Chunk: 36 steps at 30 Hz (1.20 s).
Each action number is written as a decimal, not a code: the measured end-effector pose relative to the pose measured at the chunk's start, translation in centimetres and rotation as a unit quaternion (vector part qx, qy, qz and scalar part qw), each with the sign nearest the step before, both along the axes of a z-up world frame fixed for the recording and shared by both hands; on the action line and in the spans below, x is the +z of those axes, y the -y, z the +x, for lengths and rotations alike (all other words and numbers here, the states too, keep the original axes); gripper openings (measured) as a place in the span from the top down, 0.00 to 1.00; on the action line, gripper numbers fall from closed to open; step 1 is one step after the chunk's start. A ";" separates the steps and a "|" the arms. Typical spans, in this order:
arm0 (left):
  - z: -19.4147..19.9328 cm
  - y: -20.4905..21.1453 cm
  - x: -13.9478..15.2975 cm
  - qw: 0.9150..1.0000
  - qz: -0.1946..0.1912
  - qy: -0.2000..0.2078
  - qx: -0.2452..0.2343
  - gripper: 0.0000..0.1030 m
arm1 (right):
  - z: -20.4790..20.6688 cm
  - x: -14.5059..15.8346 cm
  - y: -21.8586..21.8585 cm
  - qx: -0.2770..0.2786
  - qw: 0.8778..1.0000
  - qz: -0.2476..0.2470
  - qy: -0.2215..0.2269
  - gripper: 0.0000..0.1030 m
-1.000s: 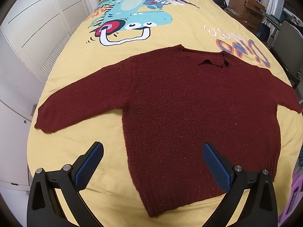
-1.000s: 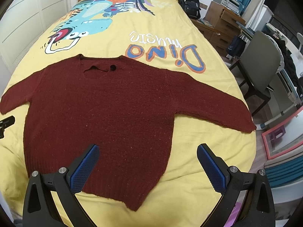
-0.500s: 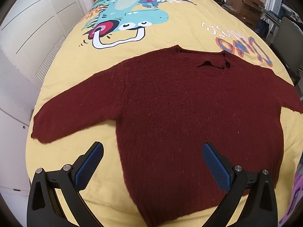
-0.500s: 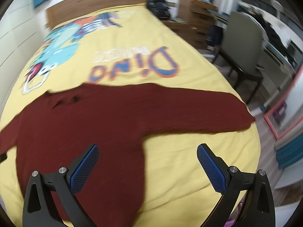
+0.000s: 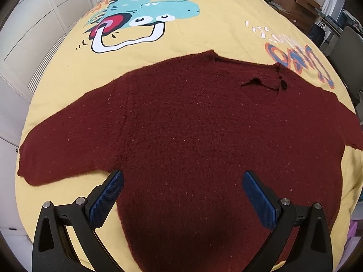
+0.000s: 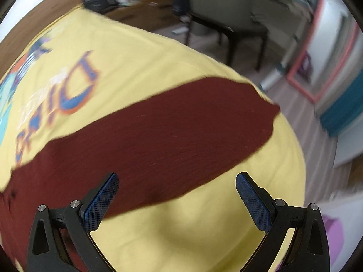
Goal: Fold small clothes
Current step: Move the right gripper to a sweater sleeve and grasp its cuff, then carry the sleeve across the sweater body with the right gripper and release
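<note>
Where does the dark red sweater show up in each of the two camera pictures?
Left wrist view: the sweater fills the middle, spread flat, both sleeves out, collar at the far edge.
Right wrist view: blurred; mostly one sleeve crosses the middle diagonally, cuff at the right, body at the lower left edge.
Shared landmark: the blue and orange lettering printed on the yellow bedcover beyond the sweater.

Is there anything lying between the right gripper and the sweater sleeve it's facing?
Nothing visible. The right gripper, open, faces the dark red knitted sweater's sleeve, which lies flat on the yellow dinosaur-print bedspread with no object on or before it.
</note>
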<state>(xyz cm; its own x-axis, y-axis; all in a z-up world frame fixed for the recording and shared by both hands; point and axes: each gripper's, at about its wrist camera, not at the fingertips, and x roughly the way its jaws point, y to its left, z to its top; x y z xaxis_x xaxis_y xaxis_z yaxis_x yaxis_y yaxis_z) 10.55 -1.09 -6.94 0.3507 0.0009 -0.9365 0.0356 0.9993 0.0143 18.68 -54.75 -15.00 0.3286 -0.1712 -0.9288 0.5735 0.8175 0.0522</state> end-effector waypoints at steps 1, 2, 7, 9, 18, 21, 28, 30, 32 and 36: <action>0.2 0.0 -0.2 1.000 0.002 -0.002 0.002 0.01 | 0.0 -0.8 1.1 -0.016 1.000 0.008 -0.004 0.00; 0.3 -0.2 -0.5 1.000 0.003 -0.005 0.004 0.01 | 0.0 -1.5 2.0 -0.031 0.999 0.016 -0.009 0.00; 0.3 -1.1 -1.5 1.000 -0.003 -0.019 0.014 0.01 | -0.2 -4.5 5.4 -0.088 0.995 0.053 -0.017 0.00; 0.1 -1.3 -1.7 1.000 -0.001 -0.021 0.018 0.01 | -0.3 -5.2 6.1 -0.102 0.993 0.063 -0.015 0.00; -0.3 -2.2 -2.0 0.999 0.009 -0.021 0.032 0.01 | 2.1 -6.6 7.5 -0.100 0.992 0.075 -0.035 0.39; -0.5 -2.3 -2.0 0.999 0.012 -0.020 0.031 0.01 | 3.4 -5.8 7.0 -0.063 0.995 0.072 -0.037 0.84; -1.0 -2.0 -2.0 0.999 0.011 -0.020 0.025 0.01 | 4.8 -1.5 2.8 0.015 1.000 0.011 -0.012 0.88; -1.1 -2.1 -1.8 0.999 0.013 -0.016 0.027 0.01 | 5.0 0.4 1.3 0.037 0.999 0.000 0.006 0.88; -1.2 -2.3 -1.8 0.999 0.010 -0.014 0.028 0.01 | 5.2 2.7 -0.5 0.059 0.998 -0.007 0.030 0.88; -1.3 -2.9 -1.7 0.999 0.000 -0.011 0.033 0.01 | 6.0 7.3 -5.4 0.111 0.991 -0.018 0.074 0.88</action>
<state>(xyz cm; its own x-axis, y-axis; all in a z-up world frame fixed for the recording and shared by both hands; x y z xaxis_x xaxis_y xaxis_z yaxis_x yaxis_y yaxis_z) 9.25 1.78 -8.64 0.3297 0.0234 -0.9438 -0.0294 0.9995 0.0145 24.69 -49.37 -7.71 0.4948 -0.1106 -0.8619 0.3667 0.9258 0.0917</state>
